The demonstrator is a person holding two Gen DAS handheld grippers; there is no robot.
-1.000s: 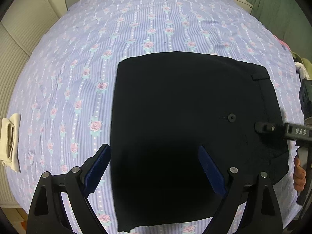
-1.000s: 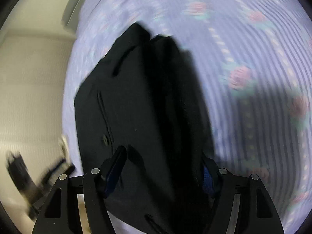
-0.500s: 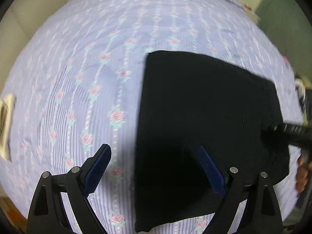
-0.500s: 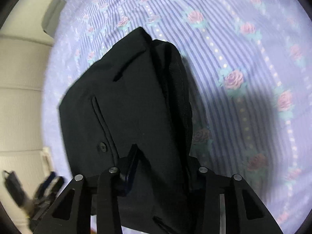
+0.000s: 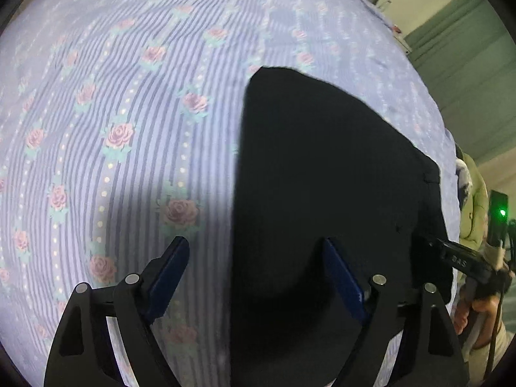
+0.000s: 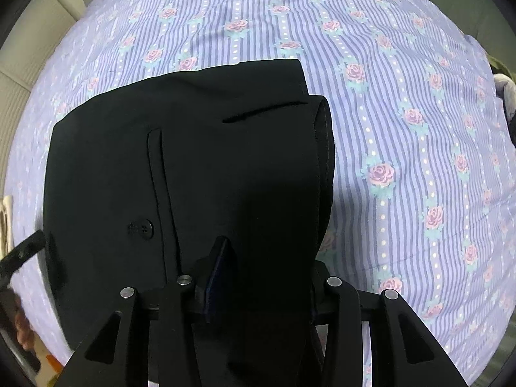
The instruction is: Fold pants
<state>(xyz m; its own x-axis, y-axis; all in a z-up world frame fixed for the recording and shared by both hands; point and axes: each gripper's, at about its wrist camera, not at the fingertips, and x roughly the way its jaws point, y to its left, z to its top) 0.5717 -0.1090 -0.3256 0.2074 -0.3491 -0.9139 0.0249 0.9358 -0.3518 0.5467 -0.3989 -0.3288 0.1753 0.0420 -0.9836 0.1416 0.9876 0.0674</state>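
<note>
The black pants [image 5: 322, 193] lie folded on a lilac striped bedsheet with pink roses [image 5: 129, 113]. My left gripper [image 5: 258, 267] is open and hovers low over the left edge of the pants, one finger over the sheet, the other over the cloth. In the right wrist view the pants [image 6: 193, 161] show a back pocket slit and a button. My right gripper [image 6: 267, 277] is closed on the folded right edge of the pants. It also shows in the left wrist view [image 5: 458, 259] at the right edge of the cloth.
The bedsheet [image 6: 403, 113] spreads wide to the left and far side. A green curtain [image 5: 467, 64] hangs past the bed at the right. A pale garment [image 5: 471, 206] and a device with a green light [image 5: 501, 213] sit beyond the right bed edge.
My right gripper has narrowed and closed on the folded edge of the pants. My left gripper has swung left and lower, so the left edge of the pants now lies between its fingers.
</note>
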